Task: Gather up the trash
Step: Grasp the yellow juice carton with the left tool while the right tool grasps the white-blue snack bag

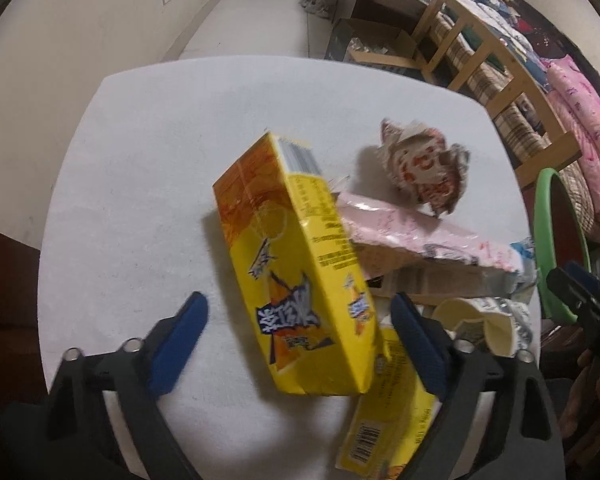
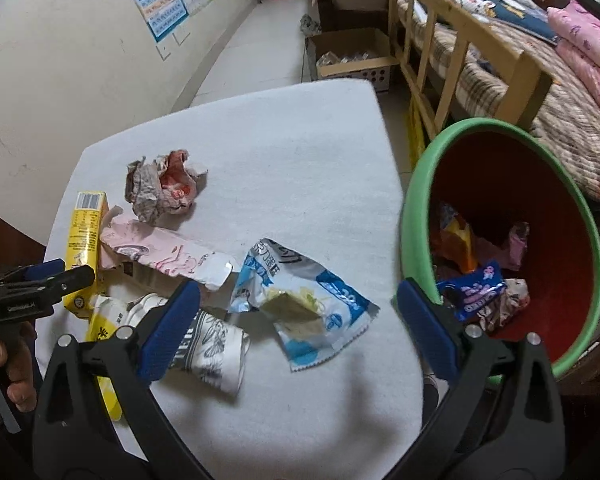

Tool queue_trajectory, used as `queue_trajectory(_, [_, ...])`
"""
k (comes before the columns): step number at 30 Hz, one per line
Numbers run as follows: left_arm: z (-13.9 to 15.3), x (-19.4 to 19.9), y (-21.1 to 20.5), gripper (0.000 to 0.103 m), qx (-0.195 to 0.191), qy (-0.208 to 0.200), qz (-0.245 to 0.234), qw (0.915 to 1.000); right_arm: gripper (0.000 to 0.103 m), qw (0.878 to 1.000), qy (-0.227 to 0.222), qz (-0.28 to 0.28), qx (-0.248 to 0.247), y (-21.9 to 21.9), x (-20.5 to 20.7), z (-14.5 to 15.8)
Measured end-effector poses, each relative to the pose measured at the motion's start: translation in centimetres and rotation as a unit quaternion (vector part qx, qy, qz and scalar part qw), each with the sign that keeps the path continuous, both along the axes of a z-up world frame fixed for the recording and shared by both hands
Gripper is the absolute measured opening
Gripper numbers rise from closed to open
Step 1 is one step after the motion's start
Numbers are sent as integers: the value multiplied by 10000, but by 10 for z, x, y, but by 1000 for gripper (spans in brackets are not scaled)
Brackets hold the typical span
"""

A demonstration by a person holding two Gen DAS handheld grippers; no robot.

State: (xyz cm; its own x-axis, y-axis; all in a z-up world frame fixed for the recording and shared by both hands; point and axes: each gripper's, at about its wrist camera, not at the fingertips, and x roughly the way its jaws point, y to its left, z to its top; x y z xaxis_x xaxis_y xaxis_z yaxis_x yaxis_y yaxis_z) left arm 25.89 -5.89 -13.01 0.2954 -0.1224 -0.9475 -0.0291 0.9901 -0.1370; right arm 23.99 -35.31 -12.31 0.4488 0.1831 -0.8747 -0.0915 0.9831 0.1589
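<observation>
In the left wrist view, a yellow drink carton (image 1: 296, 264) lies tilted on the white table (image 1: 148, 184), between the wide-open fingers of my left gripper (image 1: 300, 344); neither pad touches it. A second yellow carton (image 1: 392, 412) lies under it. Behind are a pink wrapper (image 1: 412, 236), a crumpled red-and-white paper (image 1: 424, 168) and a crushed paper cup (image 1: 488, 324). In the right wrist view, my right gripper (image 2: 296, 328) is open and empty above a blue-and-white wrapper (image 2: 300, 304) and the paper cup (image 2: 216, 348). The green-rimmed bin (image 2: 416, 216) with several wrappers inside stands at the table's right edge.
The left gripper (image 2: 40, 284) shows at the left edge of the right wrist view. A wooden bed frame (image 2: 460, 48) with bedding stands beyond the bin. A cardboard box (image 2: 352, 56) sits on the floor behind the table. A wall (image 2: 60, 60) runs along the left.
</observation>
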Motion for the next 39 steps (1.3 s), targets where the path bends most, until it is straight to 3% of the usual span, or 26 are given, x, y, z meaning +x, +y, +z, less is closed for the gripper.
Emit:
queue_trajectory(5, [-7, -1, 6, 78, -129, 12, -9, 9999, 88, 9994, 275, 188, -73, 6, 6, -19])
queue_trajectory(6, [-8, -1, 8, 71, -189, 17, -14, 9998, 82, 9991, 352, 229, -83, 7, 6, -24])
queue_trajectory(10, [-8, -2, 12, 70, -292, -21, 31, 9996, 73, 9986, 434, 297, -21, 9, 6, -35])
queue_trajectory(11, [-8, -3, 12, 70, -305, -32, 38, 9995, 64, 9986, 428, 325, -13, 10, 6, -36])
queue_trajectory(17, [-8, -10, 21, 70, -417, -13, 84, 9991, 63, 9968, 622, 497, -32, 19, 9, -45])
queue_trajectory(20, [-10, -11, 27, 68, -543, 17, 151, 9984, 39, 9975, 527, 453, -116, 17, 7, -43])
queue_trajectory(21, [-8, -12, 29, 68, -520, -7, 174, 9985, 37, 9979, 522, 377, 15, 13, 7, -40])
queue_trajectory(39, [49, -41, 57, 66, -488, -638, 326, 9962, 34, 9991, -156, 244, 317, 14, -29, 30])
